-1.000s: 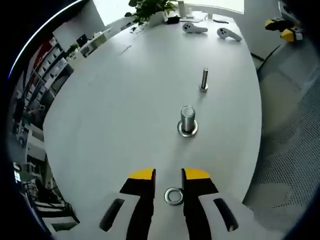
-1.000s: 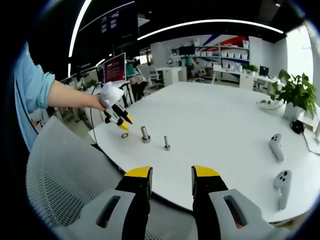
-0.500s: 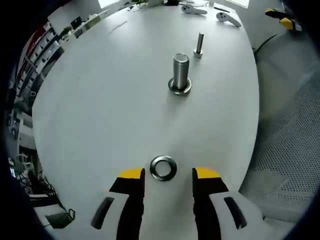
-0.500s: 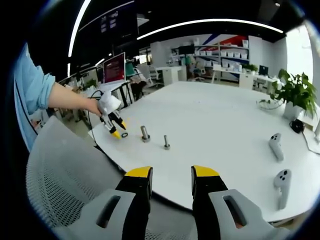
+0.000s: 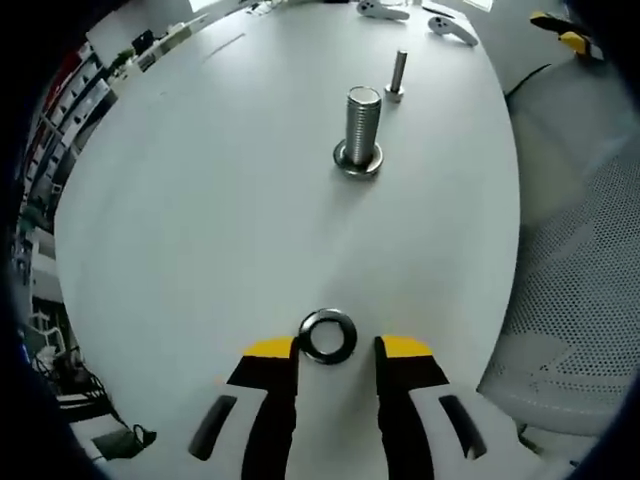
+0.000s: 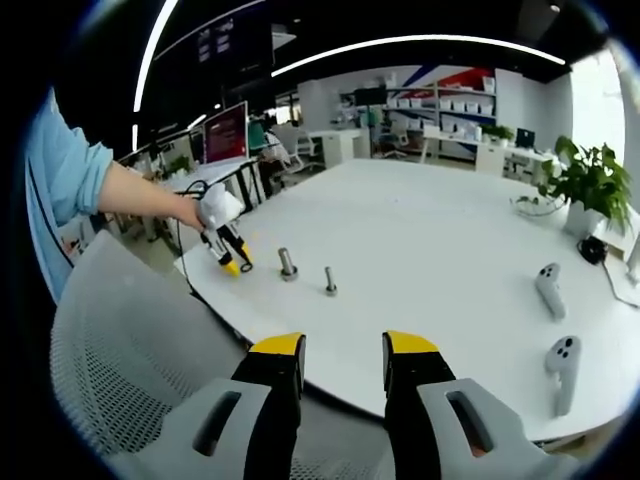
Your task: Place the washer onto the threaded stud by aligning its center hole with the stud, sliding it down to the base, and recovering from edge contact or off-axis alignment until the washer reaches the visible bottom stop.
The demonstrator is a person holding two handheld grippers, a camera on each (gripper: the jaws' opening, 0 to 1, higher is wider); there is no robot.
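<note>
Risk, we judged, was the thin washer lying flat between our left gripper jaws (parted, nothing held) skidding sideways when pinched, far from the threaded stud, while the right gripper hung open, empty.

White table, mesh chair, potted plant, shelving and desks are seen; curved ceiling light strips are lit.
</note>
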